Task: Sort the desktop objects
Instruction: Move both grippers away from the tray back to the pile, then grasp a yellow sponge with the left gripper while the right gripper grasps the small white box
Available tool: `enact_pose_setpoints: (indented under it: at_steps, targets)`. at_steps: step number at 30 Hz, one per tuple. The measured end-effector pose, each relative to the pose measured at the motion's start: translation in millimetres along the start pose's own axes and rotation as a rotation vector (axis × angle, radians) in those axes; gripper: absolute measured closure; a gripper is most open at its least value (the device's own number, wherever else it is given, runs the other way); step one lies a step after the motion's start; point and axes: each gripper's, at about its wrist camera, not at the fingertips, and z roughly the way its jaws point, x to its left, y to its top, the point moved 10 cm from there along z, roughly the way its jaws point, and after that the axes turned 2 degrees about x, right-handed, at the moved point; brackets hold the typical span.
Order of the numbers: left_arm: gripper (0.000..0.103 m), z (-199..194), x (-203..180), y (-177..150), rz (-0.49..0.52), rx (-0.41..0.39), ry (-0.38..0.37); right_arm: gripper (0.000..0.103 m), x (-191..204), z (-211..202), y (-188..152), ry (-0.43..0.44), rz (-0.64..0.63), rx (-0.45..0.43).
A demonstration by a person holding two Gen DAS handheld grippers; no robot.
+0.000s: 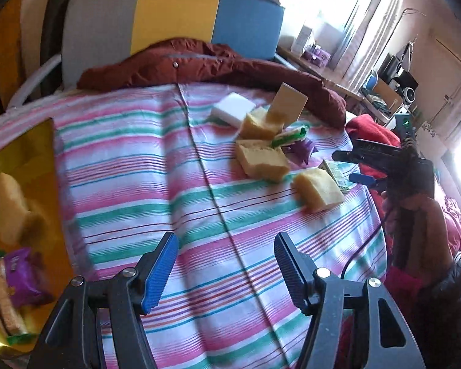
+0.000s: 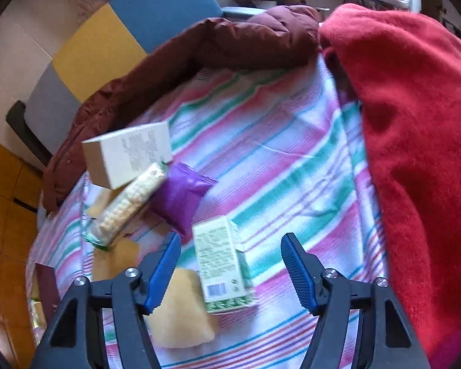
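On the striped cloth lies a pile: three yellow sponge-like blocks, a white block, a tan box, a green-white packet, a purple packet and a green carton. My left gripper is open over bare cloth, short of the pile. My right gripper is open above the green carton, its pads clear of it. A yellow block lies beside its left finger. In the left wrist view the right gripper is at the pile's right edge.
A gold tray at the left holds a yellow block, a purple packet and a cracker packet. A maroon jacket borders the cloth at the back. A red blanket rises on the right.
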Motion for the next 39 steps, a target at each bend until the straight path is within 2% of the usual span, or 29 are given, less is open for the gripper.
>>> enact_pose_setpoints:
  at_steps: [5,7,8,9,10,13,17,21,24,27,30,32,39]
  targets:
    - [0.039,26,-10,11,-0.022,0.046,-0.033,0.041,10,9,-3,-0.009,-0.039,0.021]
    - [0.039,34,-13,16,-0.028,0.058,-0.038,0.052,12,17,-6,-0.006,-0.046,0.054]
    - [0.039,37,-15,20,-0.024,0.056,-0.033,0.056,11,19,-6,-0.026,-0.061,0.062]
    - [0.039,39,-16,23,-0.017,0.052,-0.028,0.065,9,22,-7,-0.062,-0.076,0.066]
    - [0.039,42,-18,26,-0.009,0.051,-0.025,0.070,8,23,-8,-0.086,-0.086,0.070]
    - [0.039,50,-22,38,0.003,0.046,-0.021,0.070,7,23,-8,-0.117,-0.104,0.063]
    - [0.037,65,-34,58,0.054,0.032,-0.004,0.070,-3,15,-2,-0.270,-0.163,0.014]
    - [0.037,84,-42,72,0.097,0.042,0.018,0.073,-13,21,-5,-0.333,-0.177,0.045]
    - [0.035,99,-46,78,0.100,0.060,0.017,0.073,-17,23,-5,-0.331,-0.176,0.054]
    - [0.022,108,-52,81,0.121,0.049,0.015,0.073,-20,23,-5,-0.315,-0.156,0.064]
    - [0.021,117,-61,83,0.150,0.061,0.002,0.073,-22,23,-5,-0.303,-0.142,0.067]
    - [0.021,125,-59,86,0.155,0.058,0.033,0.073,-23,22,-5,-0.300,-0.139,0.067]
    - [0.021,147,-53,86,0.147,0.094,0.065,0.072,-28,20,-3,-0.266,-0.104,0.077]
